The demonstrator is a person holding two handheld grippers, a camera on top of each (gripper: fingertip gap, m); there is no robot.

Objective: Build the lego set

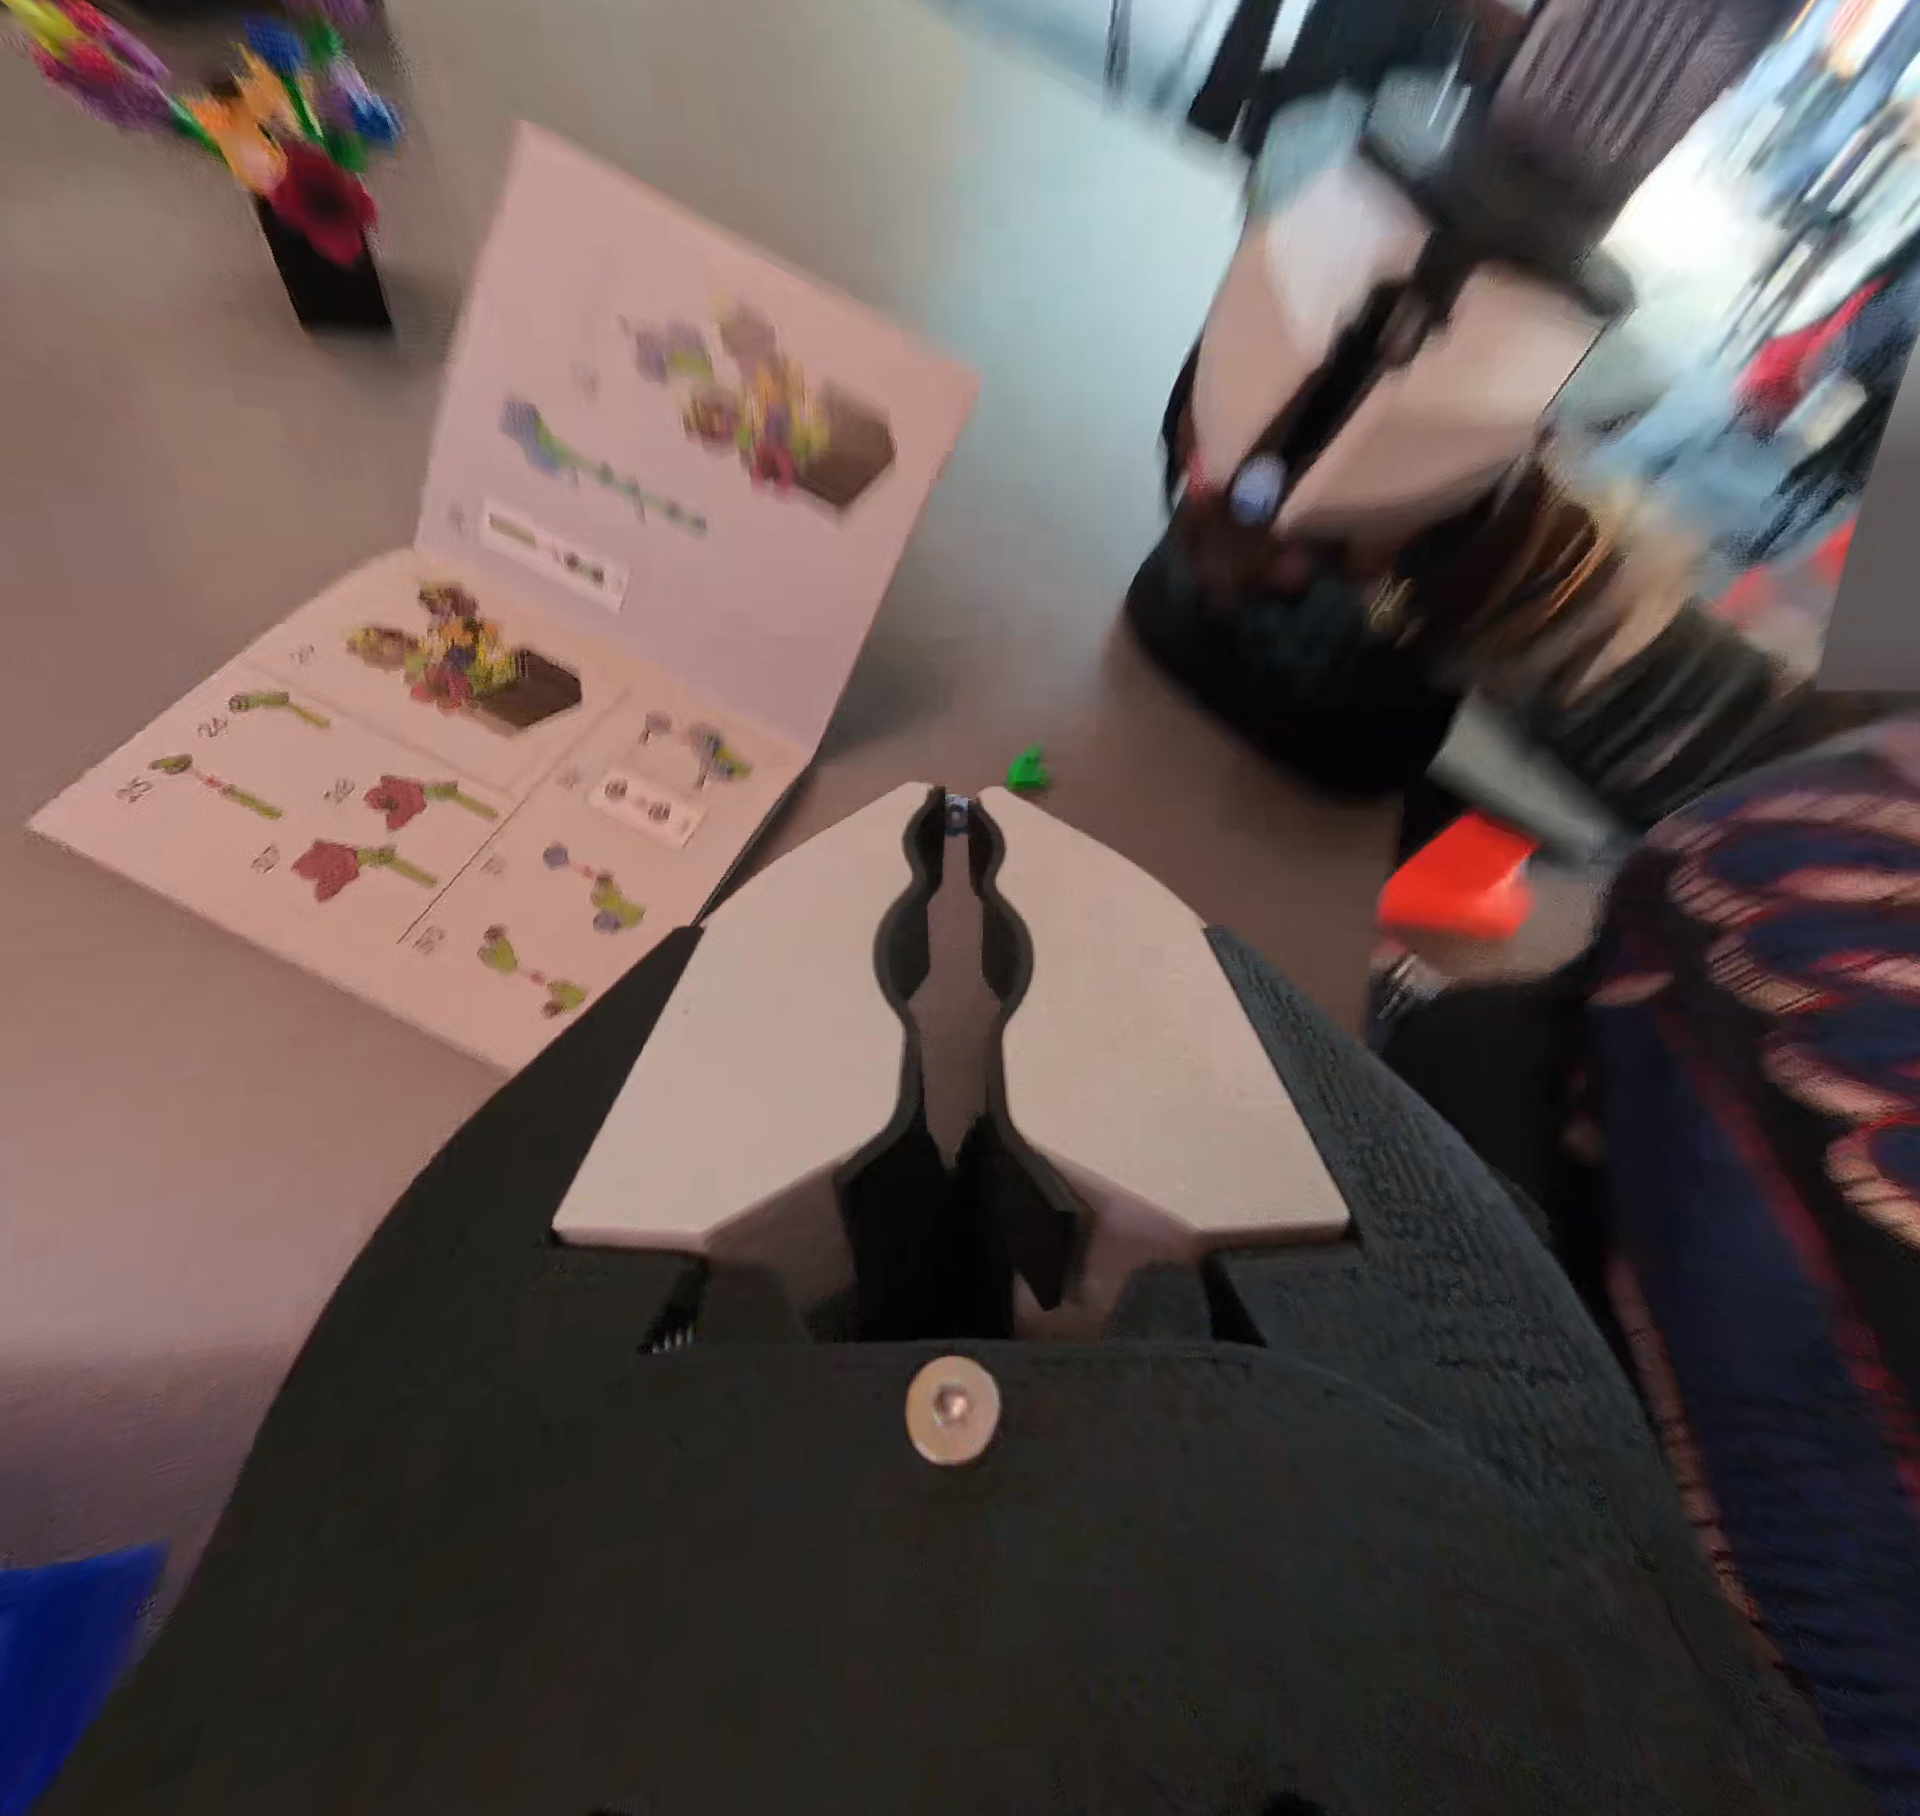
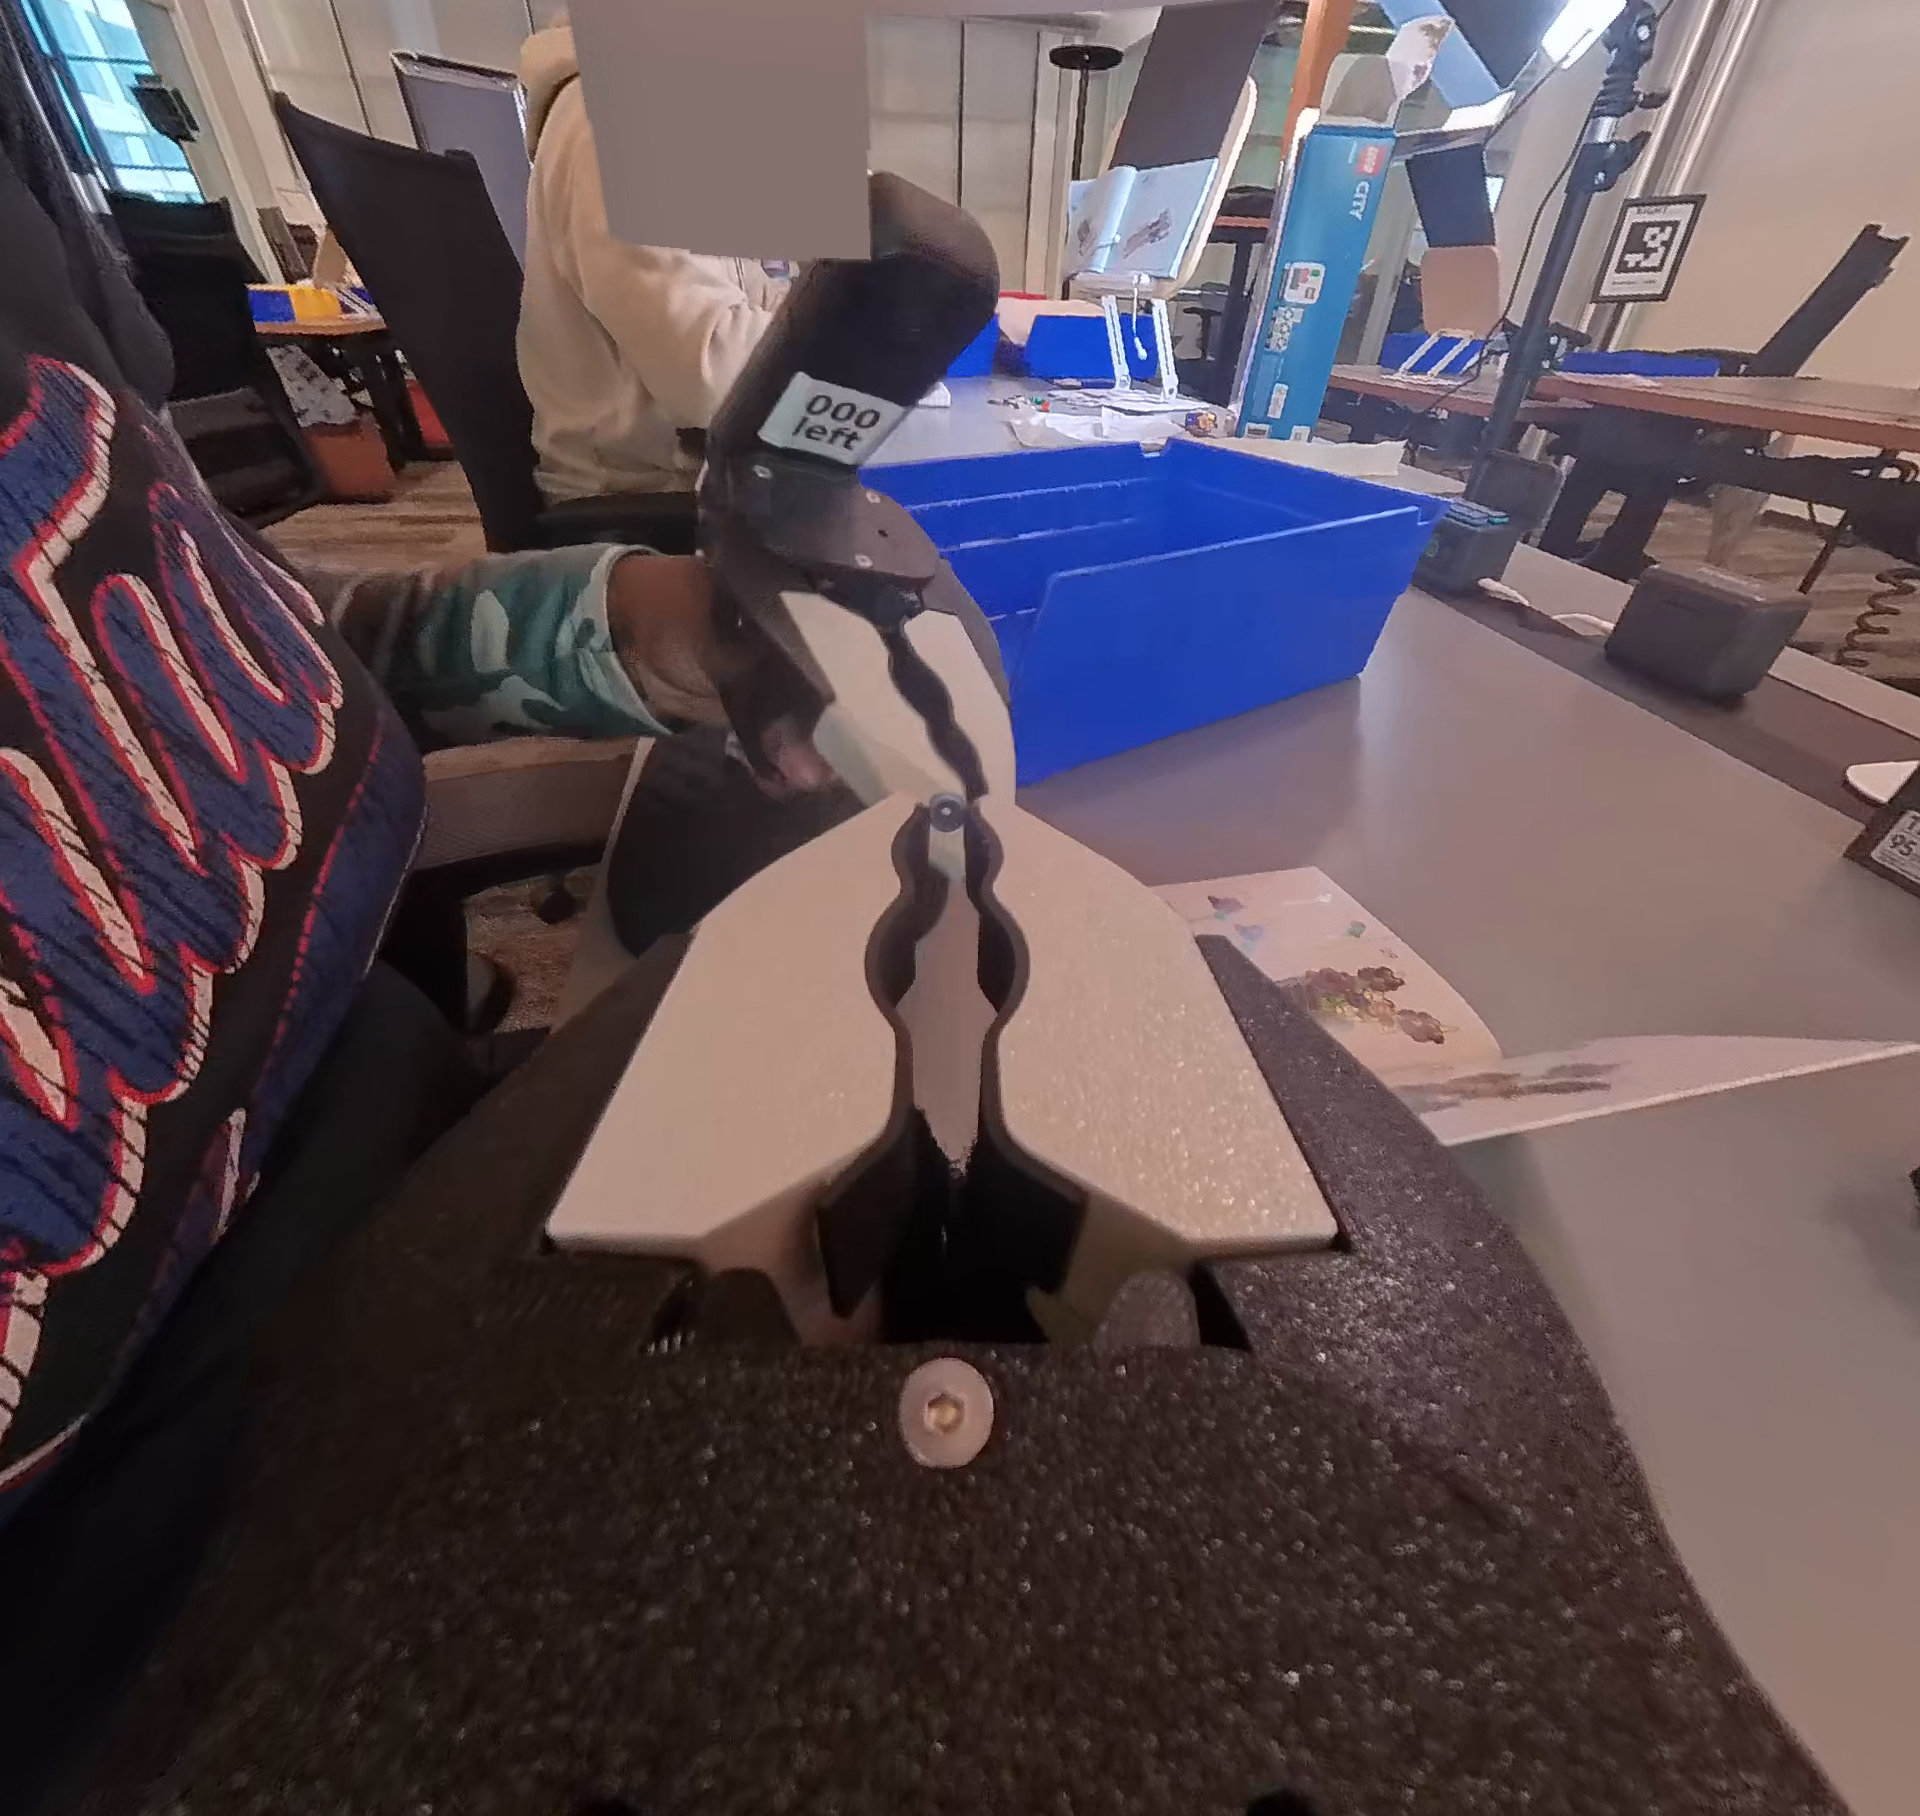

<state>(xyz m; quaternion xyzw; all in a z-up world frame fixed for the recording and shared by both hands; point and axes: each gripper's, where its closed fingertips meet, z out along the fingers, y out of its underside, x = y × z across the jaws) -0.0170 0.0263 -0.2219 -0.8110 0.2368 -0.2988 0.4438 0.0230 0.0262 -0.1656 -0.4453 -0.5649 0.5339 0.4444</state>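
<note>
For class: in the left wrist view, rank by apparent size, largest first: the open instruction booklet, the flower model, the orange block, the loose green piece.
1. Instruction booklet
2. Flower model
3. Orange block
4. Green piece

The flower model stands farther from the camera, so its true size is unsure.
</note>
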